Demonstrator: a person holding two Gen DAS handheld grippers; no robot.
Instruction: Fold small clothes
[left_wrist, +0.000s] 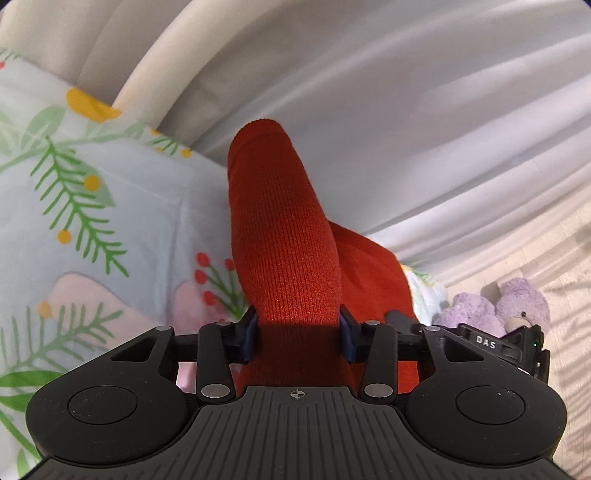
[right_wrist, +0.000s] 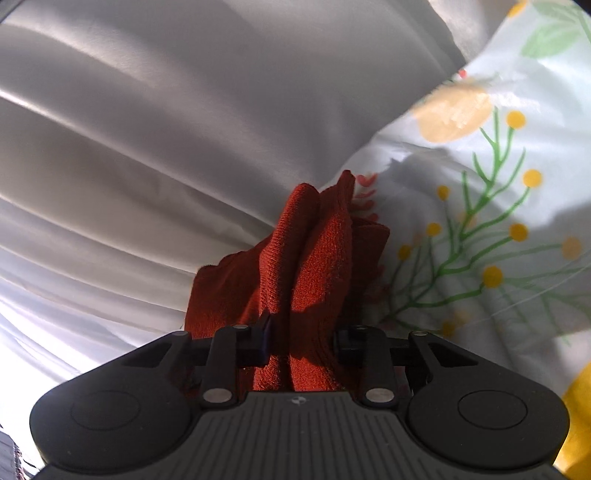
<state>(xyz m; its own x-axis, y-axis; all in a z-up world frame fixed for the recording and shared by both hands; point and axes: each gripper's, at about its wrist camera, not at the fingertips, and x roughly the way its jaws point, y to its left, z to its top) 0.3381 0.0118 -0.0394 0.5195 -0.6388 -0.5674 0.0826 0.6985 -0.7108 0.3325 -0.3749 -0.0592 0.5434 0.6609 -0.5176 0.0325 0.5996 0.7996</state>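
A red knit sock (left_wrist: 280, 229) runs forward between the fingers of my left gripper (left_wrist: 297, 334), which is shut on it; its rounded end points away over the floral bedsheet (left_wrist: 110, 206). My right gripper (right_wrist: 301, 339) is shut on bunched red knit fabric (right_wrist: 314, 251) of the same kind, folded in ridges between its fingers. The right gripper's body (left_wrist: 509, 343) shows at the right of the left wrist view, close beside the sock. The held parts of the fabric are hidden by the fingers.
White pleated curtains (left_wrist: 406, 110) hang behind the bed in both views. A purple plush toy (left_wrist: 495, 306) lies at the right on a pale floor. The floral sheet (right_wrist: 480, 221) fills the right of the right wrist view.
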